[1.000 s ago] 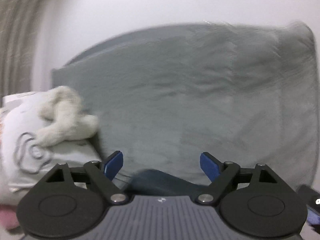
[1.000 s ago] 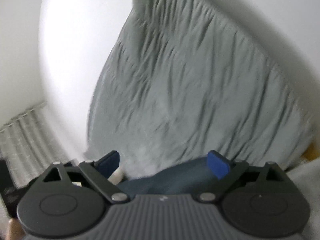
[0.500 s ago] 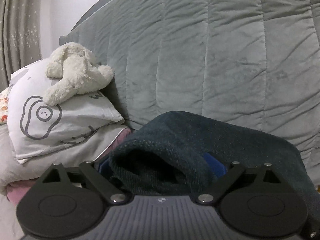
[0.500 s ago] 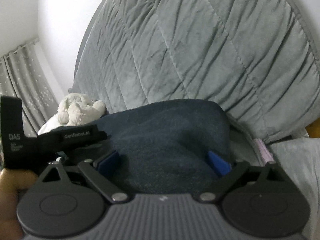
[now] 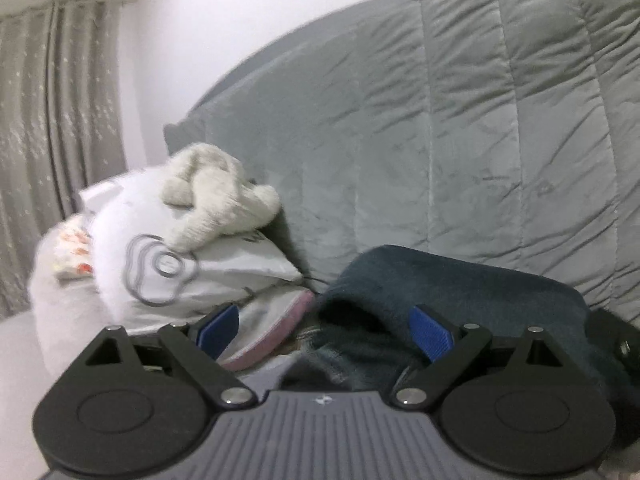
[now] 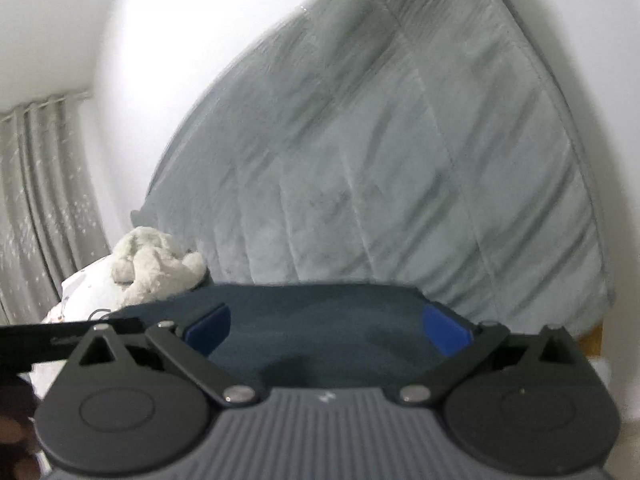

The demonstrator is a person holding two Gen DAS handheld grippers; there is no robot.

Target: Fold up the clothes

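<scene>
**Both grippers spread wide over the dark garment**

On the left gripper [image 5: 326, 330] the blue-padded fingers [image 5: 432, 332] stand spread, pinching nothing. The dark navy knitted garment [image 5: 460, 288] lies partly between them: its bunched end sits against the inner side of the right-hand pad, while the other pad hangs clear over a pale, pink-edged cloth [image 5: 276, 316].

The right gripper [image 6: 328, 330] has its jaws opening, and its blue pads [image 6: 446, 334] stand apart with the flat top of the same garment [image 6: 320, 304] lying between and just beyond them, neither pad pressing it.

In both views the garment lies directly ahead of the fingers and low, its long axis running crosswise, left to right, in front of the grey quilted cover [image 5: 460, 120]. The left gripper has the bunched end, the right gripper the flat middle and right edge; both look about equally near, so a next grasp would probably take one end each.

Further left, a white printed pillow [image 5: 132, 240] carries a cream plush toy [image 5: 212, 196], and grey curtains [image 5: 52, 140] hang beyond.
</scene>
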